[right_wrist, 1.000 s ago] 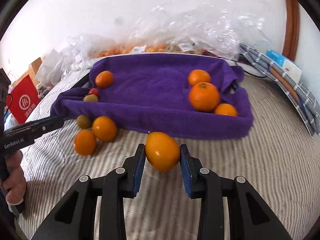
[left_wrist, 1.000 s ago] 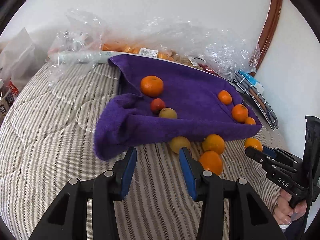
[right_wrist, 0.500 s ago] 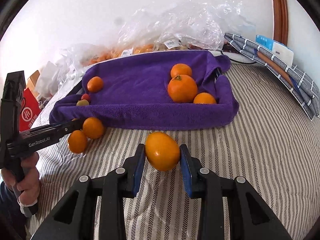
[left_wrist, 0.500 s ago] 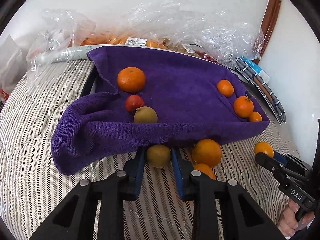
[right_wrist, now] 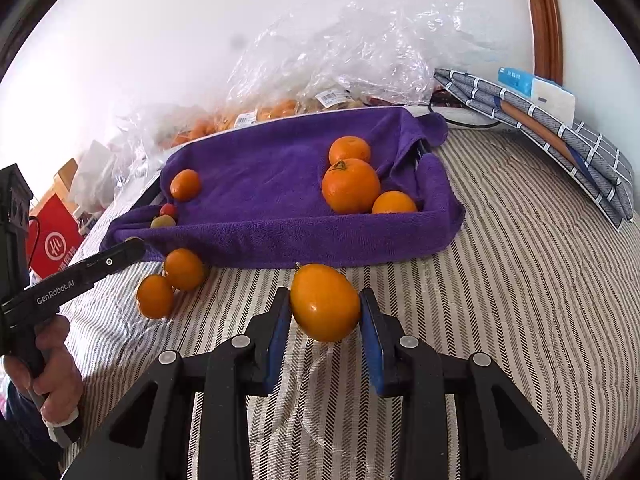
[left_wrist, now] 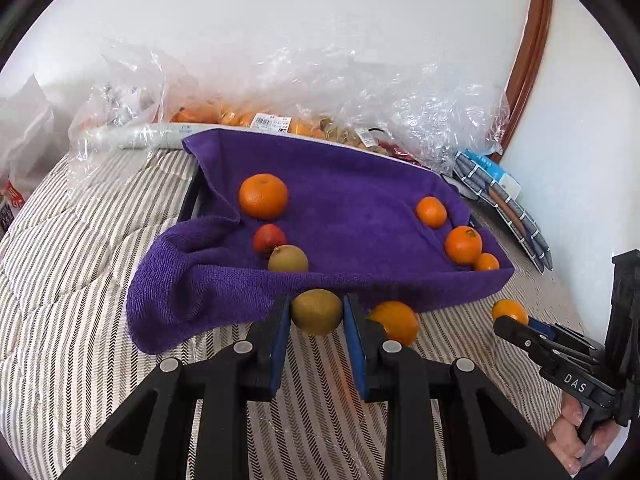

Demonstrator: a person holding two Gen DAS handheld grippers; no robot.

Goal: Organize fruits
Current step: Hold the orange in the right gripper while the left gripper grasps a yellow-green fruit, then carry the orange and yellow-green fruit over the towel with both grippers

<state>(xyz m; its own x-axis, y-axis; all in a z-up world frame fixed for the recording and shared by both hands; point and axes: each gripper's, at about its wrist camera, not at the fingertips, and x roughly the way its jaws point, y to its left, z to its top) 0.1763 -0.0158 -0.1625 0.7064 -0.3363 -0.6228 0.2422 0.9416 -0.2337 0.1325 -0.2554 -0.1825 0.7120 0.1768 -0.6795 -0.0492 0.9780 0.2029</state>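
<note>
A tray lined with a purple towel (left_wrist: 360, 208) lies on the striped bed; it also shows in the right wrist view (right_wrist: 256, 184). It holds several oranges, a small red fruit (left_wrist: 269, 237) and a green-brown fruit (left_wrist: 288, 259). My left gripper (left_wrist: 316, 314) is shut on a green-brown fruit (left_wrist: 316, 311) in front of the towel's near edge. My right gripper (right_wrist: 325, 306) is shut on an orange (right_wrist: 325, 302) above the bed. Two loose oranges (right_wrist: 183, 269) (right_wrist: 155, 296) lie on the bed by the tray.
Clear plastic bags with packed fruit (left_wrist: 280, 120) line the wall behind the tray. Folded checked cloth and boxes (right_wrist: 552, 124) lie at the right. A red bag (right_wrist: 50, 240) stands at the left. The wall is close on the right.
My left gripper moved forward and closed on the green-brown fruit, then lifted it slightly. My right gripper, still holding the orange, rose and drew back a little from the tray.
</note>
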